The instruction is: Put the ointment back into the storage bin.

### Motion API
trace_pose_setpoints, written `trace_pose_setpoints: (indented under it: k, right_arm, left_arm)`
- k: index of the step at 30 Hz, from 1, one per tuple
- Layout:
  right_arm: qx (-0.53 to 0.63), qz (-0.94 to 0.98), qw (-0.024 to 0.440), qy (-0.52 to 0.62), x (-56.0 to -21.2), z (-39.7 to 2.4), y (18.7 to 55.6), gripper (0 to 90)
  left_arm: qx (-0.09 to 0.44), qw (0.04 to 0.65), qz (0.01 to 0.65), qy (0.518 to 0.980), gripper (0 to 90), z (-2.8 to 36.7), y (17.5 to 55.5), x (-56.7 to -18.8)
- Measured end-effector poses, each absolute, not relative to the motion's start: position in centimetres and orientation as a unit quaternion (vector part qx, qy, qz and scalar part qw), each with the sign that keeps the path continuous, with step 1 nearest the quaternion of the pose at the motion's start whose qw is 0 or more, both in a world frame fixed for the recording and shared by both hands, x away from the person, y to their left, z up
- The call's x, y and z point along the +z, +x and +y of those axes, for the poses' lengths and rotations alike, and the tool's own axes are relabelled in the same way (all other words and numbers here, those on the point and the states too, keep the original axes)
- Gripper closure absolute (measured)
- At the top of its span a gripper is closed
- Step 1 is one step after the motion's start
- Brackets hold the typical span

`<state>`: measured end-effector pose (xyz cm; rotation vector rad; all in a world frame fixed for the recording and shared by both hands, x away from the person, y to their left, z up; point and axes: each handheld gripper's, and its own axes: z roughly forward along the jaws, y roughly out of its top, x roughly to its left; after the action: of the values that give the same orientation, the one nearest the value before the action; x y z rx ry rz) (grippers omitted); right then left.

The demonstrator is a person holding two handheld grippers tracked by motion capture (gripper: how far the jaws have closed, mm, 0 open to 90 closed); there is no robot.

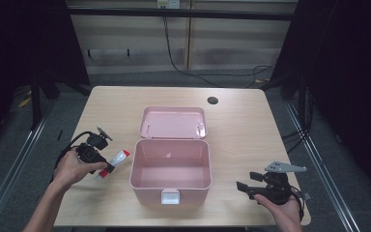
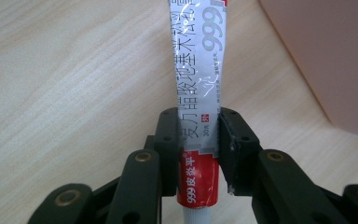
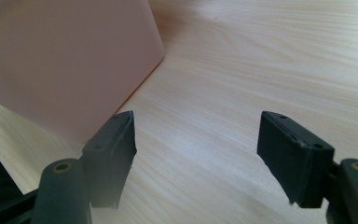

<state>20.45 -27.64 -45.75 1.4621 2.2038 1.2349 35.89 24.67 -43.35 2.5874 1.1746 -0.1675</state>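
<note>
A silver and red ointment tube (image 1: pixel 114 163) lies left of the open pink box (image 1: pixel 170 177). My left gripper (image 1: pixel 102 166) is shut on the tube (image 2: pixel 199 121) near its red capped end, both jaws pressing its sides, and the tube's flat tail points toward the box wall (image 2: pixel 326 56). The box's lid (image 1: pixel 173 123) lies open behind it, and its inside is bare. At the front right my right gripper (image 1: pixel 247 182) is open above the table, its jaws wide apart with nothing between them (image 3: pixel 198 140), the pink box corner (image 3: pixel 65 60) just ahead on its left.
The wooden table (image 1: pixel 241 130) has a round cable hole (image 1: pixel 212 100) at the back right. The box has a white latch (image 1: pixel 170 196) on its front. Dark frame posts and cables stand beyond the table's far edge.
</note>
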Motion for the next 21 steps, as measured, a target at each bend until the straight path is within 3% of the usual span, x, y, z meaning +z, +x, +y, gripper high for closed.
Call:
trace_pose_setpoints:
  k: [21]
  right_arm:
    - [0.422,0.751,0.109,0.496,-45.8,-27.6,20.5,28.0]
  left_arm:
    - [-0.062,0.206,0.374,0.902,70.7,26.8,34.0,-39.8]
